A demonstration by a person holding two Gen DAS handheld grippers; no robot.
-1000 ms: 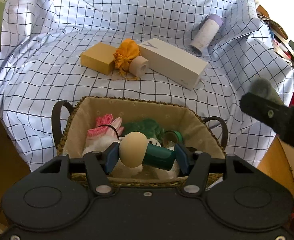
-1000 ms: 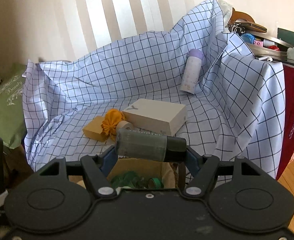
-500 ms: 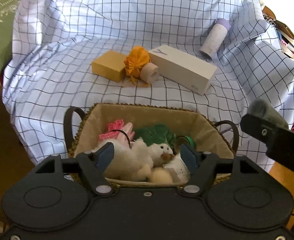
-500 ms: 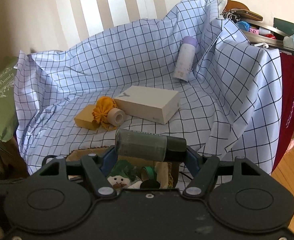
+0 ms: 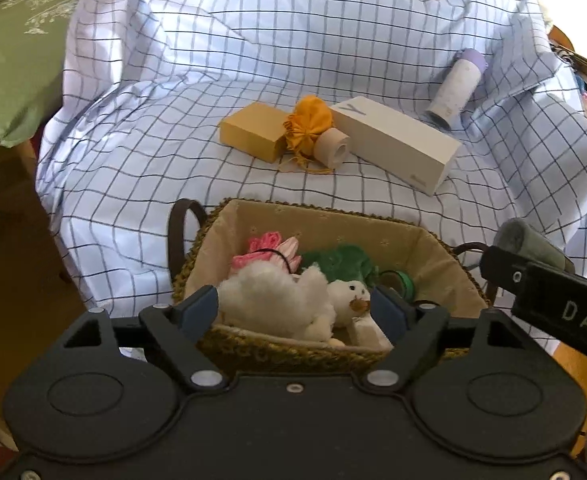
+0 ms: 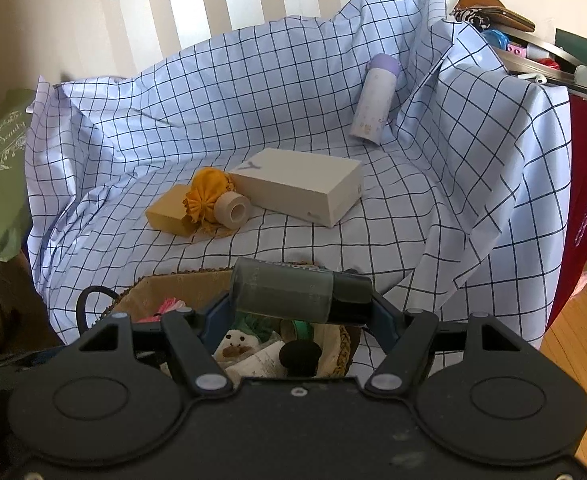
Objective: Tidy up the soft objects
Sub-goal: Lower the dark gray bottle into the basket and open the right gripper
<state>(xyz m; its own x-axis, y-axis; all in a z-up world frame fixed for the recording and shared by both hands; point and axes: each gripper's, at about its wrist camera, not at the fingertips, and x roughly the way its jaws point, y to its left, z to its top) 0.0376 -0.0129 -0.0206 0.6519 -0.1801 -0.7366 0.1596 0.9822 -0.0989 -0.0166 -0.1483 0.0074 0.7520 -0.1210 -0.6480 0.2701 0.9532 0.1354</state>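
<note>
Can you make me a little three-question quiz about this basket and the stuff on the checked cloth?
1. True or false: the left gripper is empty.
2. What does the right gripper hold? A) grey-green bottle B) orange pouch C) tape roll
3. Fill in: the white plush toy lies in the ____.

Key: 1 true. 2 A. 3 basket.

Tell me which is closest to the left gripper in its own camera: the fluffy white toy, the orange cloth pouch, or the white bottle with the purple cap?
1. Fluffy white toy: in the woven basket, just beyond the left gripper.
2. Orange cloth pouch: mid-cloth, between the two boxes.
3. White bottle with the purple cap: far back right, lying against the cloth fold.
</note>
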